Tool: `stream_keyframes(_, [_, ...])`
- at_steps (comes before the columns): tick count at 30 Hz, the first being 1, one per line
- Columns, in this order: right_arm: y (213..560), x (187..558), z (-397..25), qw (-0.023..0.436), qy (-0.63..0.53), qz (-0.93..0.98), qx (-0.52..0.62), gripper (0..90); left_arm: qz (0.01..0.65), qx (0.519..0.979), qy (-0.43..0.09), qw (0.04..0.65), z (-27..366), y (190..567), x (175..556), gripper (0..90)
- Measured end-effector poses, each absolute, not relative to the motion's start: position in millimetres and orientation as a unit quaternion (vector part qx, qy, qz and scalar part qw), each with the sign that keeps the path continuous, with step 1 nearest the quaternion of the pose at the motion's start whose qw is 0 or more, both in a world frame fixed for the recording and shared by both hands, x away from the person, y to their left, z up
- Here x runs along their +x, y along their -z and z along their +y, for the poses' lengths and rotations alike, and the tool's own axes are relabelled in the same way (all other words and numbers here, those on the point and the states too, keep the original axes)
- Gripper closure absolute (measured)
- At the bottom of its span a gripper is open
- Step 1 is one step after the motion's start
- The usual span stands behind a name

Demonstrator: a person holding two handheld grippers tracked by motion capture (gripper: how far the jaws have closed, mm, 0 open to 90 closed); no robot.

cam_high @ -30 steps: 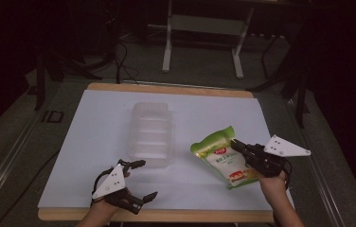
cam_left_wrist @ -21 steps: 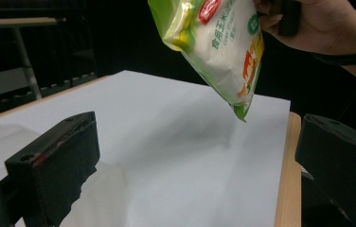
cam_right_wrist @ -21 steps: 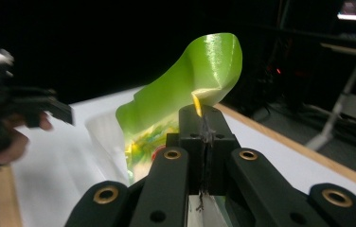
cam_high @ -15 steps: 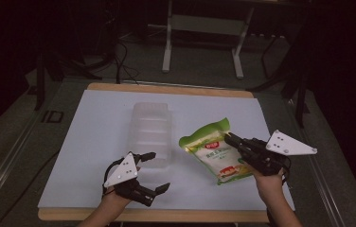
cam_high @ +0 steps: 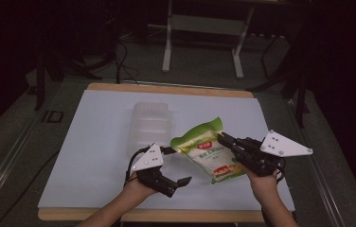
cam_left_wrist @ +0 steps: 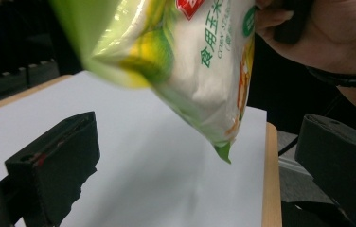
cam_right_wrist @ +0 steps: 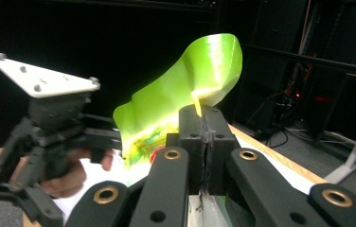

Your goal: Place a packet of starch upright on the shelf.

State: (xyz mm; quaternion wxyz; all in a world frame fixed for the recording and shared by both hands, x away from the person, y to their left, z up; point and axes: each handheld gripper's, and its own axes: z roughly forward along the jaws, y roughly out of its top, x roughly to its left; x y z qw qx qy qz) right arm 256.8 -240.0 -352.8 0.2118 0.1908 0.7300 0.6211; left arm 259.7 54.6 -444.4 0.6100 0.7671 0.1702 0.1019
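A green and white food bag [cam_high: 206,152] hangs tilted just above the white table [cam_high: 95,142]. My right gripper [cam_high: 222,138] is shut on the bag's right edge. In the right gripper view the shut jaws pinch the bag's green rim [cam_right_wrist: 200,101]. My left gripper [cam_high: 178,165] stands open just left of the bag, with nothing between its fingers. The left gripper view has the bag [cam_left_wrist: 190,56] hanging above and between its two wide-apart jaws, with the person's other hand [cam_left_wrist: 327,33] behind it.
A clear plastic container [cam_high: 150,125] lies on the table just behind the left gripper. The wooden table edge [cam_high: 166,215] runs along the front. A metal stand [cam_high: 202,28] and cables sit on the dark floor beyond the table.
The right gripper has carried the bag leftward and raised it. The left gripper has moved right and forward, up to the bag's lower left side.
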Motion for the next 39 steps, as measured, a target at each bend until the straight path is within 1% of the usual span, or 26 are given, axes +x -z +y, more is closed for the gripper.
stream_keyframes(1, [352,257,-239,0.21,-0.622,0.731,0.187,88.7,0.17,0.765,-0.098,0.613,53,444,262,1.3])
stream_keyframes(3, [352,256,-236,0.21,-0.625,0.729,0.183,88.7,0.17,0.759,-0.084,0.623,49,443,266,9.7])
stream_keyframes(5, [351,255,-233,0.208,-0.628,0.728,0.179,88.6,0.169,0.755,-0.076,0.629,46,442,269,14.6])
stream_keyframes(6, [351,255,-232,0.206,-0.63,0.727,0.179,88.7,0.165,0.755,-0.073,0.63,44,441,271,15.7])
stream_keyframes(10, [351,255,-228,0.202,-0.631,0.729,0.171,88.6,0.149,0.753,-0.064,0.637,41,439,274,32.2])
stream_keyframes(11, [352,256,-227,0.202,-0.63,0.73,0.171,88.6,0.151,0.754,-0.07,0.635,41,439,274,35.9])
stream_keyframes(15, [354,256,-226,0.195,-0.632,0.731,0.169,88.6,0.151,0.747,-0.071,0.644,44,438,277,46.6])
stream_keyframes(18, [356,255,-226,0.192,-0.633,0.731,0.167,88.6,0.153,0.743,-0.067,0.648,46,439,278,52.7])
stream_keyframes(20, [357,255,-225,0.191,-0.633,0.732,0.165,88.6,0.157,0.742,-0.062,0.649,46,439,278,60.1])
stream_keyframes(21, [357,255,-225,0.193,-0.632,0.732,0.164,88.6,0.162,0.741,-0.05,0.65,48,439,281,60.1])
stream_keyframes(22, [358,255,-224,0.192,-0.632,0.733,0.166,88.6,0.165,0.74,-0.046,0.65,49,439,282,65.7])
stream_keyframes(24, [360,255,-223,0.193,-0.63,0.733,0.167,88.6,0.167,0.747,-0.037,0.642,51,437,285,68.6])
stream_keyframes(29, [363,256,-225,0.193,-0.631,0.731,0.172,88.5,0.159,0.764,-0.068,0.622,51,429,282,75.7])
stream_keyframes(31, [365,256,-227,0.19,-0.634,0.729,0.173,88.4,0.153,0.77,-0.071,0.615,52,426,283,76.3])
stream_keyframes(32, [365,257,-227,0.188,-0.635,0.728,0.175,88.3,0.148,0.773,-0.071,0.613,53,424,283,78.7])
stream_keyframes(34, [365,257,-228,0.191,-0.637,0.727,0.175,87.7,0.143,0.777,-0.075,0.608,54,420,284,79.4])
stream_keyframes(36, [364,257,-229,0.192,-0.639,0.724,0.173,86.8,0.136,0.781,-0.092,0.603,55,415,283,79.5])
stream_keyframes(39, [361,254,-231,0.203,-0.641,0.721,0.169,83.3,0.13,0.784,-0.107,0.598,57,406,283,79.6])
